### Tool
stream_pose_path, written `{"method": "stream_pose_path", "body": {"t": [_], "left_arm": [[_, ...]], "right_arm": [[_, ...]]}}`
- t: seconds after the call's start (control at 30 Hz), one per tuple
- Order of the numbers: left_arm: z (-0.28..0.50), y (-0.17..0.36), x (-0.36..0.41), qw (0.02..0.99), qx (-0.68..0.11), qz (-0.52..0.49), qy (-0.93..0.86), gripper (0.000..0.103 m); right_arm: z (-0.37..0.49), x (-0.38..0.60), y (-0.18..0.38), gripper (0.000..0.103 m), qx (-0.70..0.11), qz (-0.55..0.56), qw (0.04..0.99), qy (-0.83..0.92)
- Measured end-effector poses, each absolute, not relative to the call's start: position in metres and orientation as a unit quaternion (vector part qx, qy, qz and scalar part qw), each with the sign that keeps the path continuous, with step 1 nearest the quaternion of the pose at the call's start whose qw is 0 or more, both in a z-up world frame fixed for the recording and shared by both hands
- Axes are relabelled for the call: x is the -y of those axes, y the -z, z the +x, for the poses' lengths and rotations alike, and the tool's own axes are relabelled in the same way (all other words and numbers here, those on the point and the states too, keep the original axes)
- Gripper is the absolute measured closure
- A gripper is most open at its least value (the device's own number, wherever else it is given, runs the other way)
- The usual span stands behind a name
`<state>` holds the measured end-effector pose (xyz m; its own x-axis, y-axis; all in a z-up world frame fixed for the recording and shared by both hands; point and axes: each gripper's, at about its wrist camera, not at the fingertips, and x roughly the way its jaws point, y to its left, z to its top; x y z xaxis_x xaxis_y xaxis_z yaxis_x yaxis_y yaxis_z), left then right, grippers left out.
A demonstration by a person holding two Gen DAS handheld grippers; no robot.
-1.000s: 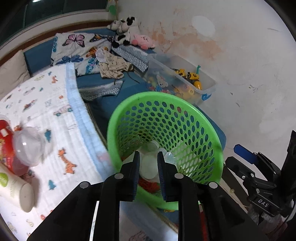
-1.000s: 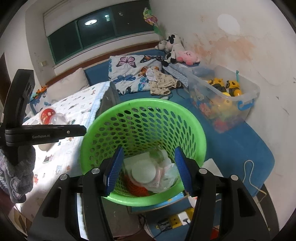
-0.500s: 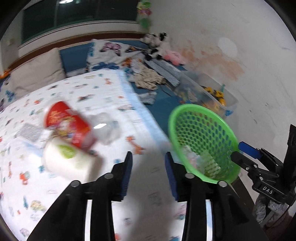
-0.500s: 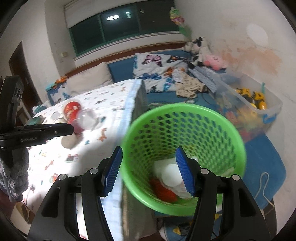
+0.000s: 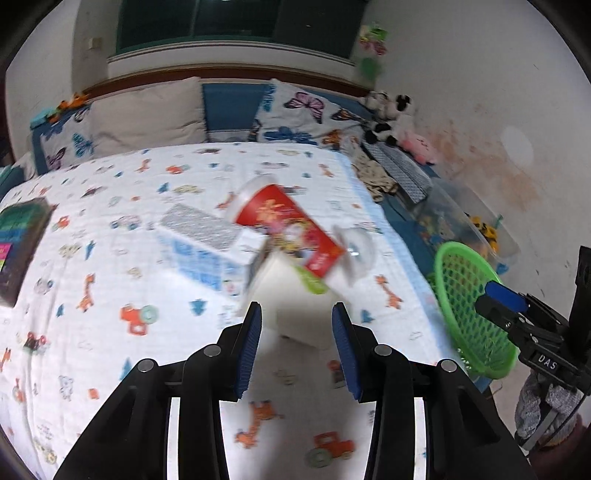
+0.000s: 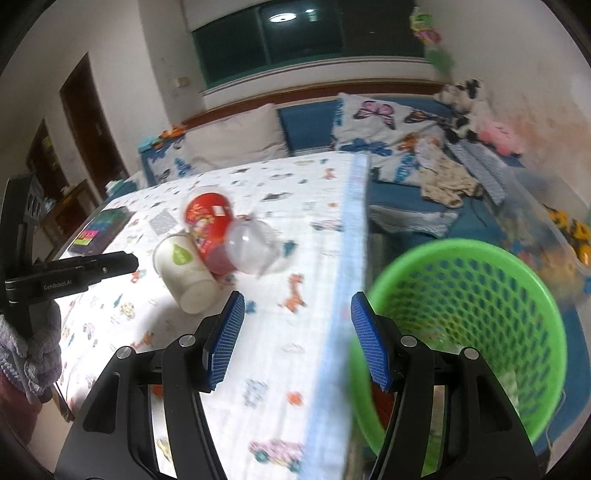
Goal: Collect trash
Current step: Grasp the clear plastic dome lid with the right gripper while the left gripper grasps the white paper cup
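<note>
The left claw [image 5: 296, 325], jaws wide and empty, lines up on the white cup [image 5: 291, 295] lying on the bench [image 5: 110, 332], touching the red cup [image 5: 291, 229]. The right claw [image 6: 297, 339], also wide and empty, hangs beside the green basket [image 6: 517, 295], which sits just off the bench edge, probably to receive trash.

You face a bed [image 5: 110, 258] under an animal-print sheet, pillows [image 5: 147, 110] at its head. Behind it, a dark window [image 6: 306, 33] reflects a ceiling light; the stained white wall [image 5: 480, 110] stands right.
</note>
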<state>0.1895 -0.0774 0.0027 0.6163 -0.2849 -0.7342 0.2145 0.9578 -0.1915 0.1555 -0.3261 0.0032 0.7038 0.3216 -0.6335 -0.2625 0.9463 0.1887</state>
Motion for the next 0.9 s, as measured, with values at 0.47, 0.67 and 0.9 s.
{"method": "stream_pose_path", "body": {"t": [0.47,0.67,0.9], "left_arm": [[0.201,0.013,0.039,0.893,-0.426,-0.069,0.123,0.064],[0.207,0.017,0.034,0.892,-0.428,-0.074,0.128,0.061],[0.214,0.020,0.032,0.890,-0.429,-0.075,0.133,0.061]], "right_arm": [[0.222,0.258,0.014,0.040,-0.374,-0.020,0.905,-0.202],[0.245,0.248,0.032,0.040,-0.384,-0.037,0.902,-0.193],[0.260,0.243,0.050,0.040,-0.394,-0.047,0.899,-0.186]]}}
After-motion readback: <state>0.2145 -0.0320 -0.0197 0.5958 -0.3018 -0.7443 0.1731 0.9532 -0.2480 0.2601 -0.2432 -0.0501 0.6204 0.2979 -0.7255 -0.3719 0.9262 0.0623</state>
